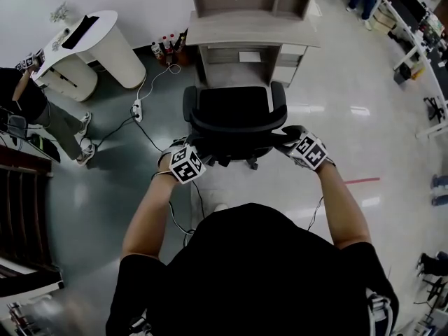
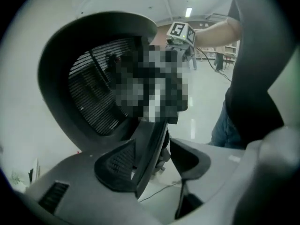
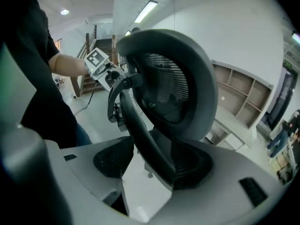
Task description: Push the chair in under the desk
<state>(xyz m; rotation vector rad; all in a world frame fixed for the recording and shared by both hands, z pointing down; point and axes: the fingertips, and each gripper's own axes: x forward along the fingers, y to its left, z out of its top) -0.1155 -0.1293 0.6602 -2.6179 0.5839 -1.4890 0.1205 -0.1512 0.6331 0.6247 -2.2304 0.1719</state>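
A black mesh office chair stands in front of the grey desk, its back toward me. My left gripper is at the left side of the chair's back and my right gripper at the right side. In the left gripper view the jaws of the left gripper stand open around a dark bar of the backrest, with a gap beside the right pad. In the right gripper view the right gripper is open too, and the backrest bar passes between its pads.
A white rounded counter stands at the back left. A power strip with cables and bottles lie left of the desk. A person stands at far left. Red tape marks the floor at right.
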